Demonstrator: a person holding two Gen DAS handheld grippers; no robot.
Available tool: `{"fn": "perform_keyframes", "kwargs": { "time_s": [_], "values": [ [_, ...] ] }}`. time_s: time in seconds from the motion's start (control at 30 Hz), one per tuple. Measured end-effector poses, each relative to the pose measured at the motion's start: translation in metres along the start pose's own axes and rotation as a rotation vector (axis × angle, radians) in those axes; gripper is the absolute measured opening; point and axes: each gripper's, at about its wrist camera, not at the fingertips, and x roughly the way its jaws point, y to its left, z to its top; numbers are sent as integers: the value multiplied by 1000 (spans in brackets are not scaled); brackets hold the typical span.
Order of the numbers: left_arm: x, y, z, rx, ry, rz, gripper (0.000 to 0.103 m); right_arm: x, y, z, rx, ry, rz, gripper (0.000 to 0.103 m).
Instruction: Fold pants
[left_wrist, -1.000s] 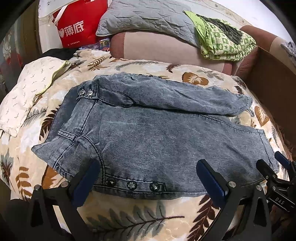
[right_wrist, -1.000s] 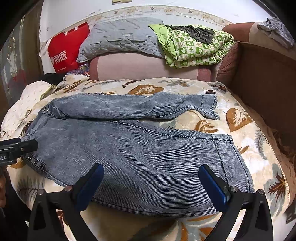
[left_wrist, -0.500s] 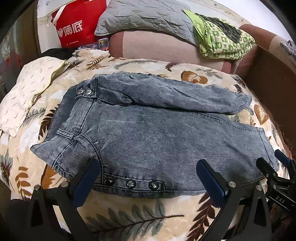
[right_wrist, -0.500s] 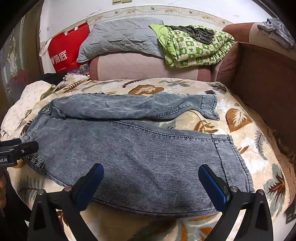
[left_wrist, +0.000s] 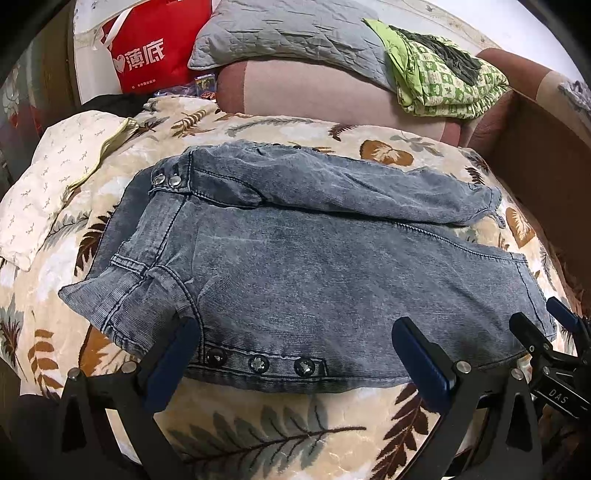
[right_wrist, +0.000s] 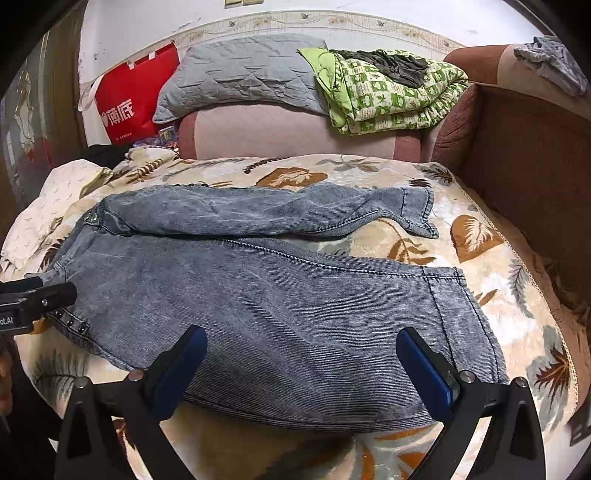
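Grey-blue denim pants (left_wrist: 314, 266) lie flat on a leaf-patterned blanket (left_wrist: 258, 424), waist to the left, legs to the right. The far leg is narrower and lies apart from the near leg (right_wrist: 295, 314). My left gripper (left_wrist: 291, 365) is open and empty, its blue pads over the near waist edge by three studs (left_wrist: 258, 363). My right gripper (right_wrist: 301, 369) is open and empty over the near leg's lower edge, close to the hem (right_wrist: 465, 325). Each gripper shows at the edge of the other's view, the right gripper (left_wrist: 554, 332) and the left gripper (right_wrist: 37, 295).
A sofa back (right_wrist: 288, 129) carries a grey quilted pillow (right_wrist: 243, 70) and a folded green blanket (right_wrist: 391, 92). A red bag (right_wrist: 129, 99) stands at the back left. A white patterned cloth (left_wrist: 55, 177) lies left. A brown armrest (right_wrist: 528, 147) rises on the right.
Both grippers have held nearly still; the left view has shifted very slightly. The pants have not moved.
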Motion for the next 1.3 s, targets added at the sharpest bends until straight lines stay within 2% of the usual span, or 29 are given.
{"fn": "perform_keyframes", "kwargs": {
  "time_s": [0.8, 0.97, 1.07, 1.23, 1.3],
  "values": [
    [0, 1, -2, -5, 9, -6, 103, 0, -1, 0, 4, 2, -3, 103],
    [0, 11, -3, -32, 27, -48, 103, 3, -3, -1, 17, 18, 10, 103],
    [-5, 43, -7, -141, 33, -86, 103, 4, -13, -2, 77, 43, 67, 103],
    [-4, 143, -24, -510, 31, -46, 103, 7, -34, -6, 205, 82, 133, 103],
    [4, 169, -25, -598, 43, -57, 103, 9, -42, -8, 257, 108, 164, 103]
  ]
}}
